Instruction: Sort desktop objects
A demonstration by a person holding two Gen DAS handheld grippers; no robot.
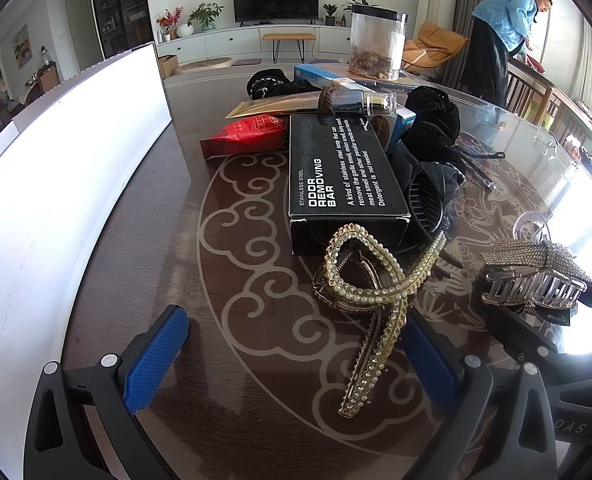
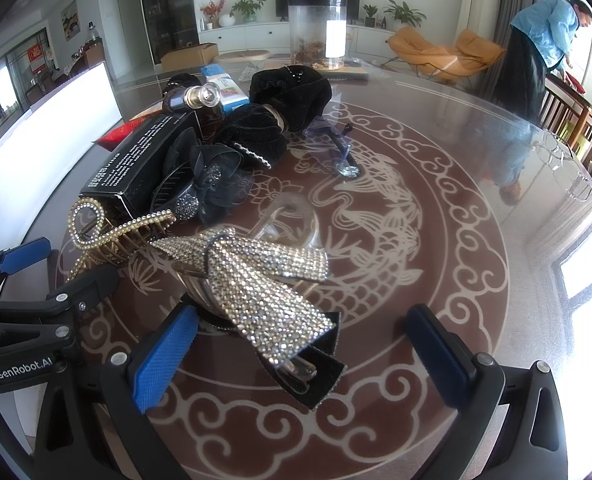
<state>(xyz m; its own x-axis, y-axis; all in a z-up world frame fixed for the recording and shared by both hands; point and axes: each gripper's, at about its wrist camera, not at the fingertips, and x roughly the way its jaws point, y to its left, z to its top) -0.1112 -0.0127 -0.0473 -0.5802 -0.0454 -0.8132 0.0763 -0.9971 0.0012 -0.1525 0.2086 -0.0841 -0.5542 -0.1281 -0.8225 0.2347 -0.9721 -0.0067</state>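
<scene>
A gold pearl-studded hair claw (image 1: 370, 292) lies on the patterned table between the fingers of my open left gripper (image 1: 294, 320), close to the right blue pad (image 1: 428, 360). Behind it lies a black "Odor Removing Bar" box (image 1: 344, 176). In the right wrist view a silver rhinestone bow hair clip (image 2: 256, 280) rests between the fingers of my open right gripper (image 2: 304, 314), nearer the left pad (image 2: 164, 356). Neither gripper touches its clip. The same rhinestone clip (image 1: 536, 276) shows at the right in the left wrist view.
A pile holds a red packet (image 1: 248, 136), a tube with a capped bottle (image 1: 352, 100), a blue box (image 2: 224, 84), black velvet scrunchies (image 2: 288, 96) and a black flower clip (image 2: 212, 184). A white bin wall (image 1: 56, 160) stands left. A clear jar (image 2: 318, 32) stands behind; a person (image 2: 548, 36) bends far right.
</scene>
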